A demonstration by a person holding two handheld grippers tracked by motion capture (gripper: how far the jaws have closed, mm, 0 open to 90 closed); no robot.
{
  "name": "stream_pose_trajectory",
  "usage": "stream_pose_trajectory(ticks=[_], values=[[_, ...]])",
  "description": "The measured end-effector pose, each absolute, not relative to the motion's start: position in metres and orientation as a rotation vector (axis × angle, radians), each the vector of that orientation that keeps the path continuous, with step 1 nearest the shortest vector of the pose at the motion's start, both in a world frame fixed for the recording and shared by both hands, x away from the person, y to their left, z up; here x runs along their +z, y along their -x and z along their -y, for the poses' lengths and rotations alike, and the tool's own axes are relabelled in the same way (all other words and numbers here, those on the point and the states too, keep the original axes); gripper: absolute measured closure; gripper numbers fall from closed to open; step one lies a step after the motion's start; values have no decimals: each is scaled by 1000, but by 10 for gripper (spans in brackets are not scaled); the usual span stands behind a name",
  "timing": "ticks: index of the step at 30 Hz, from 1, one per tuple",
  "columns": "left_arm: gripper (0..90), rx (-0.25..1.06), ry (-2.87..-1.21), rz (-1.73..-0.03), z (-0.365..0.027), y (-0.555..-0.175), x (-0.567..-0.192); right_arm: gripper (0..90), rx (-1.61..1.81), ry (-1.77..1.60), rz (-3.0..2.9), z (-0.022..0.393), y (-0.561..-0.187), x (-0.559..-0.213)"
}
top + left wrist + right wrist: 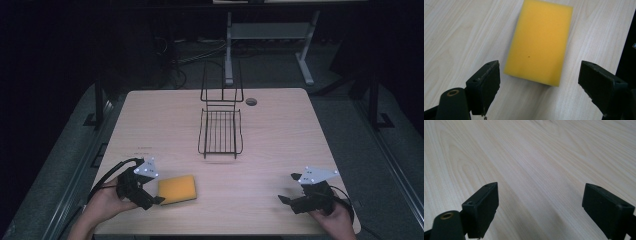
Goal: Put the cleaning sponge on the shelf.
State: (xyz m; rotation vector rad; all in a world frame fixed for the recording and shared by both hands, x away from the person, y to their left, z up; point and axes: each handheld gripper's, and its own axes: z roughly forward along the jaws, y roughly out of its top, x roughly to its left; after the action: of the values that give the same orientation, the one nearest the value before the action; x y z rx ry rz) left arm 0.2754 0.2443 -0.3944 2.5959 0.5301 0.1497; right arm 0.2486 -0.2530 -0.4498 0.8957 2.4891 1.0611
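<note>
A yellow sponge [177, 189] lies flat on the wooden table [280, 145] near its front left. My left gripper [155, 192] sits just left of the sponge, open, jaws pointing at it. In the left gripper view the sponge [540, 41] lies ahead of the wide-apart jaws, its near end just beyond the fingertips, nothing between them. My right gripper [290, 189] rests at the front right, open, over bare table; its jaws stand wide apart in the right gripper view. A black wire rack [220, 131] stands in the middle of the table, farther back.
A small round hole [251, 101] marks the table's far edge behind the rack. Beyond the table, a desk frame [270, 35] and cables stand on the dark floor. The table's front edge runs close to both hands.
</note>
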Motion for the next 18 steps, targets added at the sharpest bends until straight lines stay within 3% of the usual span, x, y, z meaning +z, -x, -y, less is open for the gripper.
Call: stream_pose_trajectory(ticks=[18], values=[[172,87,-2650,-487,-222,-292,-407,135,1052,-885,-2510,252,-249,-451]])
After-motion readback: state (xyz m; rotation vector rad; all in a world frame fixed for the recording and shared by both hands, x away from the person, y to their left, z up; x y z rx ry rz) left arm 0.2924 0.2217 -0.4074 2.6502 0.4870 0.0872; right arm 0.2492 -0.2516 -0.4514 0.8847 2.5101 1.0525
